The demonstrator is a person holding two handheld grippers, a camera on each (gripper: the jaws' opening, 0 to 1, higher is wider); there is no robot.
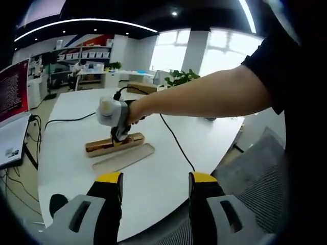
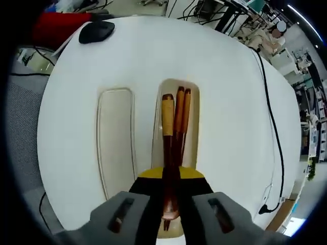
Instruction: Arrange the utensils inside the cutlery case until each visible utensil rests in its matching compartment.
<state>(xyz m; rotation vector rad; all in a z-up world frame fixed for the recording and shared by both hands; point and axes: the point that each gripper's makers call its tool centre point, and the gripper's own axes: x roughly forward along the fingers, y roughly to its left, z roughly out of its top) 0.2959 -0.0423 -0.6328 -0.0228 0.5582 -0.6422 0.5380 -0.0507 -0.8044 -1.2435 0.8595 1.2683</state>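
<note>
Jaws of my right gripper [image 2: 171, 191] are pinching a glossy brown wooden utensil [image 2: 167, 148], its long axis running toward twelve o'clock inside the pale oval cutlery case [image 2: 193, 127]. I'm seeing two slimmer sticks [image 2: 183, 117] alongside it, and the case's lid [image 2: 115, 138] lying at nine o'clock. My left gripper [image 1: 155, 181] is hanging spread, well apart.

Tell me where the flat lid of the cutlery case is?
In the right gripper view, the pale oblong lid lies flat on the white table, left of the open beige case holding brown wooden utensils.
</note>
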